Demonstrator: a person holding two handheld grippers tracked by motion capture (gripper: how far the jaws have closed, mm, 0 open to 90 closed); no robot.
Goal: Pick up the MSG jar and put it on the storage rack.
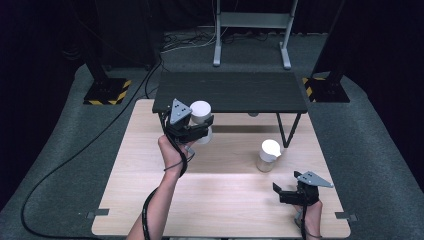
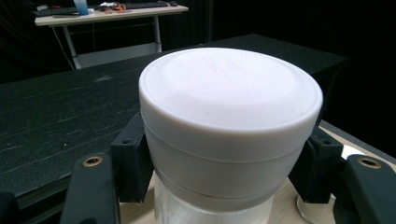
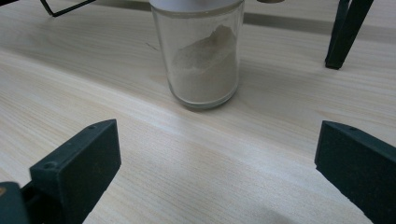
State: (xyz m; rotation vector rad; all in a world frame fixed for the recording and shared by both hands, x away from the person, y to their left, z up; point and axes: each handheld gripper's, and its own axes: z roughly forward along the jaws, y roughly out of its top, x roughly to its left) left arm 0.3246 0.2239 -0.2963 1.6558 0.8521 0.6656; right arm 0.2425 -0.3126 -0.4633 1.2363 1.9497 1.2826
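The left gripper (image 1: 200,131) is clamped on a white-lidded glass jar (image 1: 201,120), jaws pressed against the lid's skirt on both sides, as the left gripper view shows w/ the lid (image 2: 231,107) big between the black fingers (image 2: 133,161). The jar is held up near the front edge of the black shelf (image 1: 230,92), approx. level w/ its top; in the left gripper view the clear glass body hangs below the lid and the pale table is visible under it, so it looks lifted, not standing. Whether it touches the shelf edge can't be told.

The right gripper (image 1: 286,193) is spread wide, holding nothing, low over the wooden table (image 1: 150,200) at the person's right. Its own view looks between the parted jaws at a second glass jar (image 3: 203,56), part-filled w/ beige powder, standing upright on the table a bit ahead. In the high view that second jar (image 1: 268,155) sits beside the shelf's right front leg (image 1: 285,131), white lid on.

Judgement on progress: the shelf top is bare, so no jar is put up yet. Jar one seems mid-transfer, grasp done, lift done, placing on the shelf left. Jar two is untouched; approach, grasp and move all remain, prob. for the right gripper since it faces it. Roughly a third done at most
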